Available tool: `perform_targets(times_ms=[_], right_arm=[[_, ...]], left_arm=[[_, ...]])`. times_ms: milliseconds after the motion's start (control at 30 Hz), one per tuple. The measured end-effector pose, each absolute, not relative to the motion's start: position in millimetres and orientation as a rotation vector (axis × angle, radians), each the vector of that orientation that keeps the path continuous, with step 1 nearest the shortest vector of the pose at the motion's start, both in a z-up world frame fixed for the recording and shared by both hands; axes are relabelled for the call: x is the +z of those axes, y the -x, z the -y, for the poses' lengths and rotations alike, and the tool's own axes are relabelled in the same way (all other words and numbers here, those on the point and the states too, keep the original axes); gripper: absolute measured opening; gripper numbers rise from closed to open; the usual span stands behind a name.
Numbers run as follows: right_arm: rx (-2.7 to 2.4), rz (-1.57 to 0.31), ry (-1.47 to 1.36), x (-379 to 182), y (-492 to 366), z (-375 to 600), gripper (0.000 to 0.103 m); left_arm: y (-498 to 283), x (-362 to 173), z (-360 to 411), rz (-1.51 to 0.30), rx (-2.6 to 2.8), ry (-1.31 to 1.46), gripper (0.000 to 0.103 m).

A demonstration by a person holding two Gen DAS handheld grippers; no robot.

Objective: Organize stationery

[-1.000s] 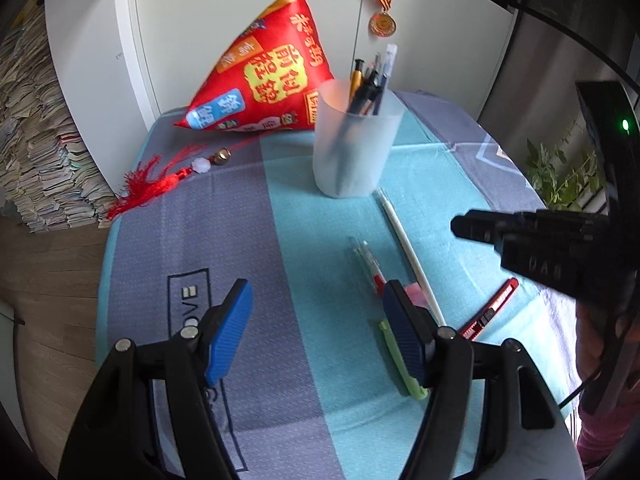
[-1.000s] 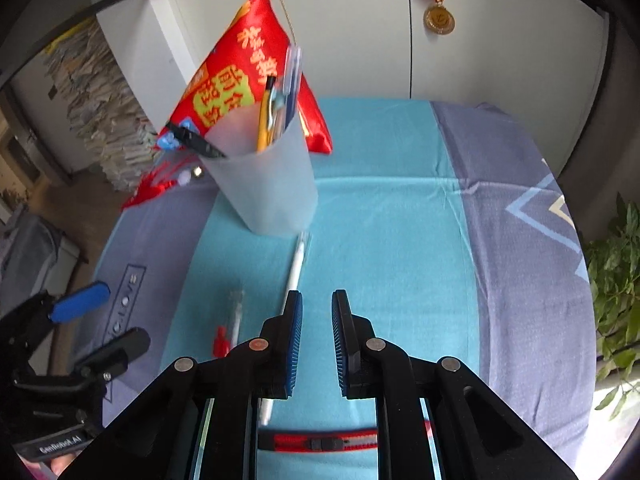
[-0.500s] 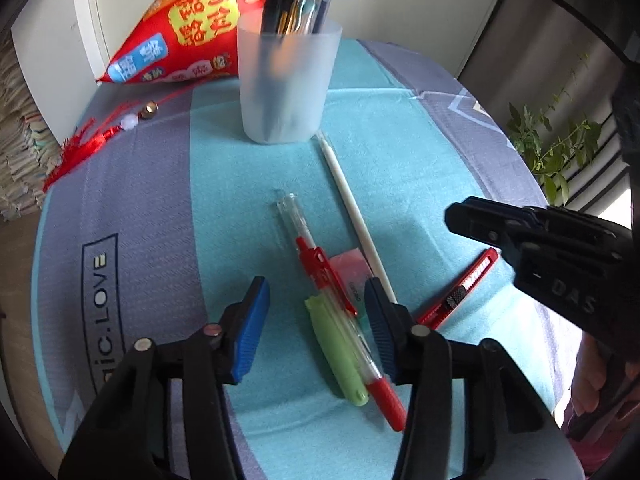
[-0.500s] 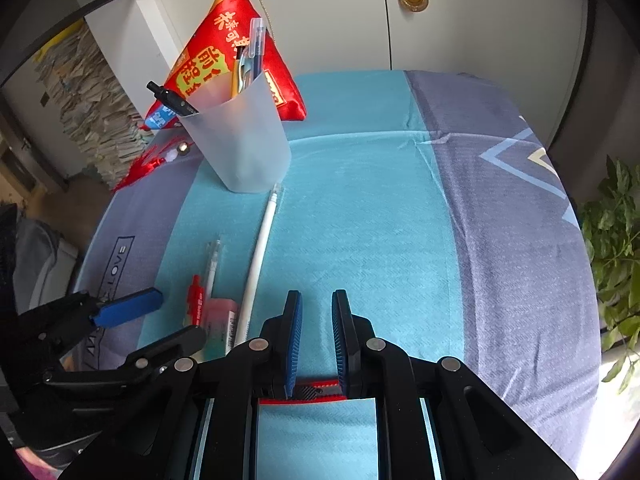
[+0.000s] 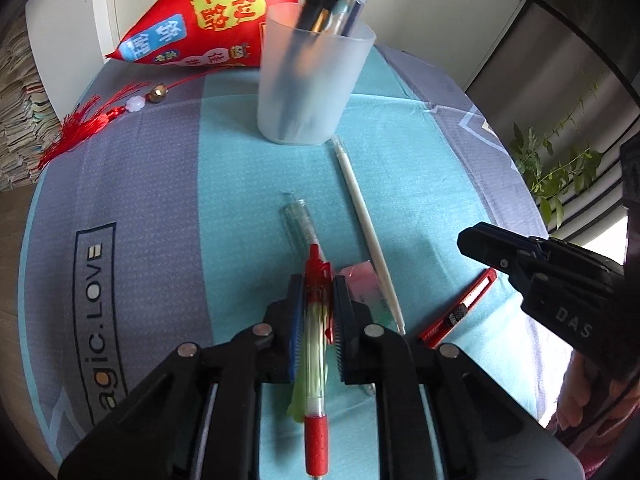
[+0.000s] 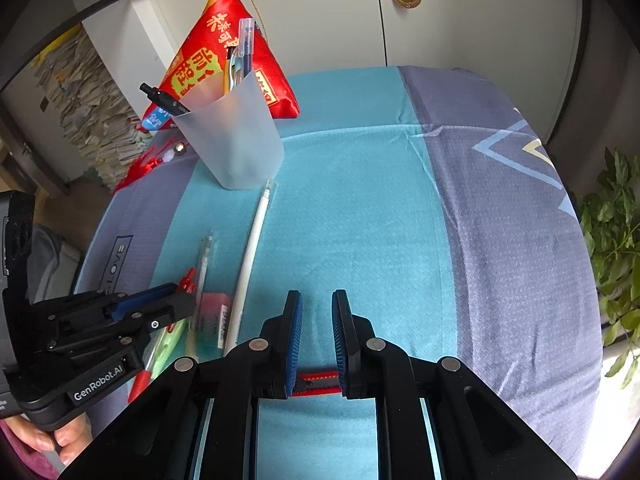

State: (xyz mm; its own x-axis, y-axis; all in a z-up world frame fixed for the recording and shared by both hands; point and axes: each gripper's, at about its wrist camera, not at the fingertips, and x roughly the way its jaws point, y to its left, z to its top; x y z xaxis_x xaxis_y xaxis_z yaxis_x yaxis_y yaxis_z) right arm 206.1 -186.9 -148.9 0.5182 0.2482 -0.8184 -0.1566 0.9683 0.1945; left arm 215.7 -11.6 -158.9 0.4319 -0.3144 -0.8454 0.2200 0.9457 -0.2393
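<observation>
My left gripper [image 5: 315, 286] is shut on a red-and-clear pen [image 5: 316, 364], which lies on a green highlighter [image 5: 300, 396] on the cloth. A pink eraser [image 5: 360, 280], a long white pen [image 5: 366, 224] and a red box cutter [image 5: 464, 304] lie to its right. A frosted pen cup [image 5: 312, 80] holding several pens stands farther back. My right gripper [image 6: 316, 308] hovers with its jaws nearly closed and nothing between them; the box cutter [image 6: 316, 382] shows just below it. The left gripper [image 6: 176, 300] shows at the left of the right wrist view.
A red triangular pouch [image 5: 208, 16] with a tassel [image 5: 84, 124] leans behind the cup. The table wears a teal and grey cloth [image 6: 400, 220]. A green plant [image 6: 616, 240] stands off the right edge. Stacked papers [image 6: 88, 112] stand at the left.
My left gripper has moved down and forward over the pens and closed on the red pen. My right gripper has drawn back toward the box cutter, jaws unchanged.
</observation>
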Motion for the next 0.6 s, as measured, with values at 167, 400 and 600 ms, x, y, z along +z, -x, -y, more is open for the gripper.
perform_targets(times_ms=[167,400,600], right_arm=[[0.257,-1.009,-0.095,-150,-213,178,0.014],[0.284,-1.036,-0.086,-152,-240,151,0.014],[0.242,-1.062,-0.084,-156,-271,135,0.014]], left_arm=[[-204,-149,-9,-1.028,-0.295,0.079,0.012],[-196,-143,-38,-1.002,-0.259,0.106,0.012],[-194,-144,-43,-0.999,-0.246,0.116,0.012]])
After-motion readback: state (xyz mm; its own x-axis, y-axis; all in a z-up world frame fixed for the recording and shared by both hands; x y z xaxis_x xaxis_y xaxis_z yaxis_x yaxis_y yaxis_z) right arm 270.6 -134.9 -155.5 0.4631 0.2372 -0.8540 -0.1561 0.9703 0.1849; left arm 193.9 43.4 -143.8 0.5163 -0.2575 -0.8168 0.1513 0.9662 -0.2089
